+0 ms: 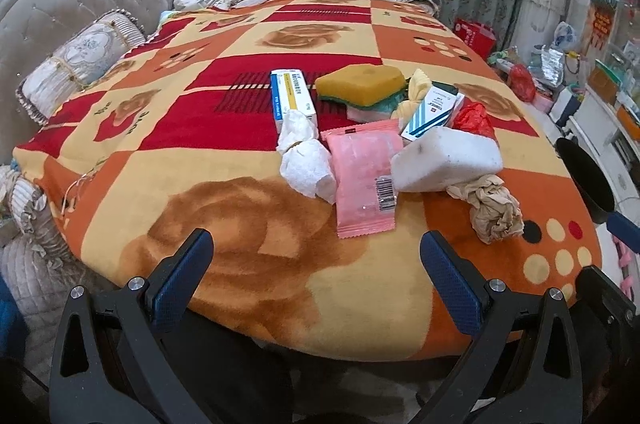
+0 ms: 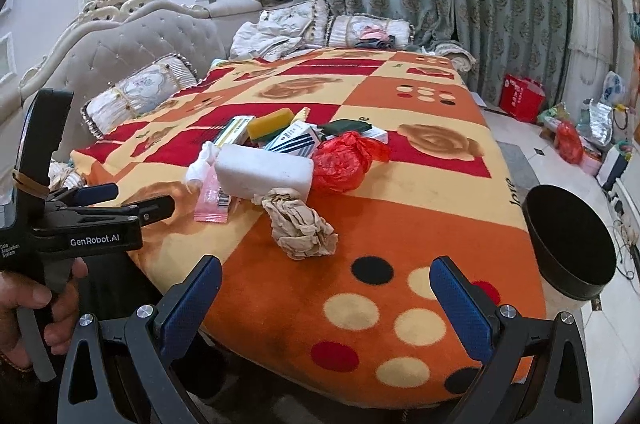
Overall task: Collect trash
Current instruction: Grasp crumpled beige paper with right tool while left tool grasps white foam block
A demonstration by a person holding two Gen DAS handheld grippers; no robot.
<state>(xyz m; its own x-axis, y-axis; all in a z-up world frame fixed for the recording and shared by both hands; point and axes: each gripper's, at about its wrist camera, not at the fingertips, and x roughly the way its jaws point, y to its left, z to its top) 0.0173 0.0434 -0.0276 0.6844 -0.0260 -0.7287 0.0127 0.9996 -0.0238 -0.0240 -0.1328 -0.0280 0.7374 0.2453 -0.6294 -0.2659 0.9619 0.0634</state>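
— While both sets of fingers hover apart and grasp nothing, what do we log first on the table (image 1: 248, 288)?

— We list, from the left: a blue-and-yellow carton (image 1: 294, 99), a white tissue wad (image 1: 306, 159) touching its near end, then a pink wrapper (image 1: 364, 179) with a barcode.

— And behind those?

— A yellow sponge (image 1: 362, 83), stacked on other sponges; a striped blue box (image 1: 430, 113) beside it.

— Further right?

— A white foam block (image 1: 446, 157) resting partly on the wrapper, a red plastic bag (image 1: 474, 117) behind it, a crumpled brown paper (image 1: 494, 209) at its near corner. A black bin (image 2: 570, 248) stands off the table's right edge.

— Grippers?

— We record the left gripper (image 1: 316, 260) and right gripper (image 2: 326, 284) released, short of the pile.
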